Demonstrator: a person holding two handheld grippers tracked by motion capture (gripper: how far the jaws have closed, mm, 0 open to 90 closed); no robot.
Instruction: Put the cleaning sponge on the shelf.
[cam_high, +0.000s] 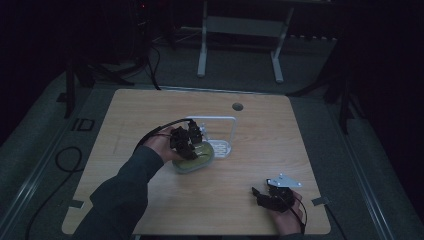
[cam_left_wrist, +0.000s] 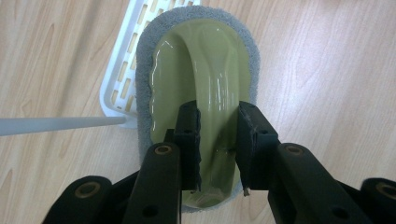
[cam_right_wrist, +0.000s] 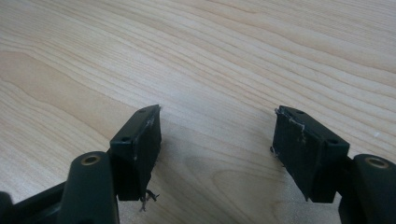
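Note:
An olive-green scrubber (cam_left_wrist: 205, 60) with a grey fuzzy pad around its rim lies on the wooden table (cam_right_wrist: 233, 46). Its far end rests against a white slotted tray (cam_left_wrist: 119, 79). My left gripper (cam_left_wrist: 218, 109) comes down on it from above. Both jaws are closed against the sides of the scrubber's arched green handle. In the high view the left gripper (cam_high: 192, 145) sits over the scrubber (cam_high: 192, 162) near the table's middle. My right gripper (cam_right_wrist: 217, 112) hovers low over bare wood, jaws wide apart with nothing between them. It is at the front right (cam_high: 257, 196) in the high view.
The white tray (cam_high: 222, 147) carries an upright white wire frame (cam_high: 234, 127). A thin white rod (cam_left_wrist: 56, 125) juts from it. A cable hole (cam_high: 237, 106) sits near the table's far edge. A white stand (cam_high: 202, 50) is on the floor beyond.

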